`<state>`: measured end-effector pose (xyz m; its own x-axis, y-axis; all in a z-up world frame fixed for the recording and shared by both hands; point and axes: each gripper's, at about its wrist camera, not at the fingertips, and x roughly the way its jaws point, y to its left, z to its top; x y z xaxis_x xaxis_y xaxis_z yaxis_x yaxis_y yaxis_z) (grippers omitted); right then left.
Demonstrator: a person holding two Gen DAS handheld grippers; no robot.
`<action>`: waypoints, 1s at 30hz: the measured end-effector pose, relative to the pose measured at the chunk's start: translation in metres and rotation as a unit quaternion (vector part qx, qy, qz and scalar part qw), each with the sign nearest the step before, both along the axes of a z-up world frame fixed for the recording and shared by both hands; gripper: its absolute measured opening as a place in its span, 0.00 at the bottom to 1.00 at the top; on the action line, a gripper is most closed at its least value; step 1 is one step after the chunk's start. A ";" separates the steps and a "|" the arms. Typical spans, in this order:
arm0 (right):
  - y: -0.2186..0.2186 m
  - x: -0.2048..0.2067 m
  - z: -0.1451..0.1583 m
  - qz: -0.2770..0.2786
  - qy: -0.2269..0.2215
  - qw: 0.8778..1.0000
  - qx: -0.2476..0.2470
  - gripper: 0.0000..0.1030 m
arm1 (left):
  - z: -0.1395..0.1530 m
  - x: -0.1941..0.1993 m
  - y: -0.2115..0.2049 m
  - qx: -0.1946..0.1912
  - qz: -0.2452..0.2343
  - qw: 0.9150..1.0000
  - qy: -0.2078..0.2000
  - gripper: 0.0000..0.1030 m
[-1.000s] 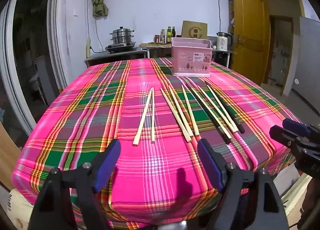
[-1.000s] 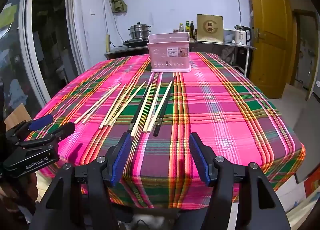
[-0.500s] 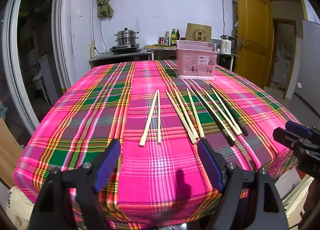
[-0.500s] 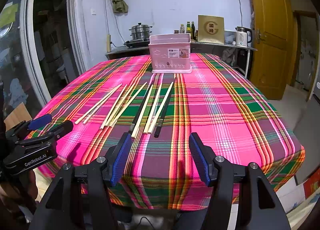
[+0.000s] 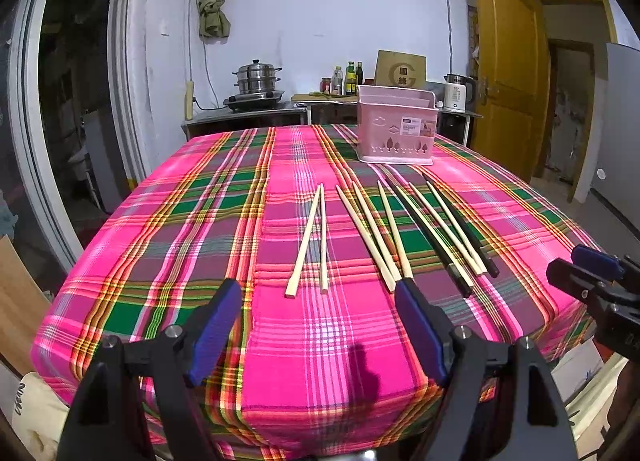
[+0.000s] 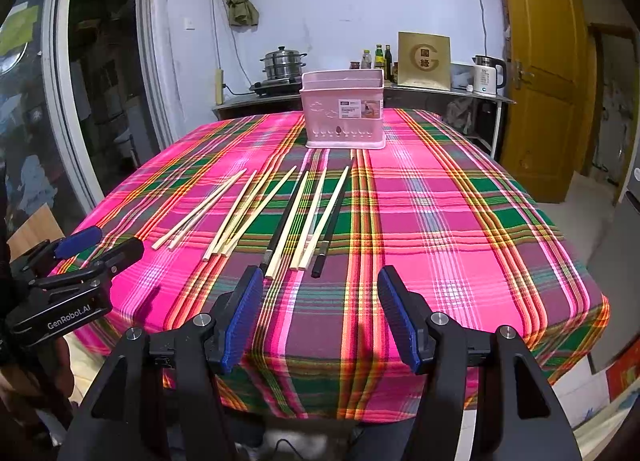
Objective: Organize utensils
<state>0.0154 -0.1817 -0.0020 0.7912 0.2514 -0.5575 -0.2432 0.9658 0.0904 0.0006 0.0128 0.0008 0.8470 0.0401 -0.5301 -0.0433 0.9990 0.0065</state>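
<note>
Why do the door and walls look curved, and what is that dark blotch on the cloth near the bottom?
Both wrist views use fisheye lenses, so the yellow wooden door bows and the corners go black. In the left wrist view the blotch looks like a shadow on the pink plaid tablecloth between the open left hand-held gripper fingers. Both views are sharp.

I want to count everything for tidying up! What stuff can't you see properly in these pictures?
- Inside of the pink utensil basket: both views look at its front wall, so its contents are hidden.
- Print on the basket's label: too small in both views.
- Far tip of the right-hand black chopstick: right view, partly covered by the pale chopsticks lying over it.
- The table under the cloth: fully draped, both views.
</note>
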 end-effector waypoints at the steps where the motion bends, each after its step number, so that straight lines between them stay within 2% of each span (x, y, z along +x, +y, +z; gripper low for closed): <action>1: 0.000 0.000 0.000 0.000 0.000 1.000 -0.001 0.58 | 0.000 0.000 0.000 0.000 0.000 1.000 0.000 0.78; 30: 0.001 0.000 0.000 0.000 0.001 1.000 0.001 0.58 | 0.001 -0.001 -0.001 -0.001 0.000 1.000 -0.003 0.78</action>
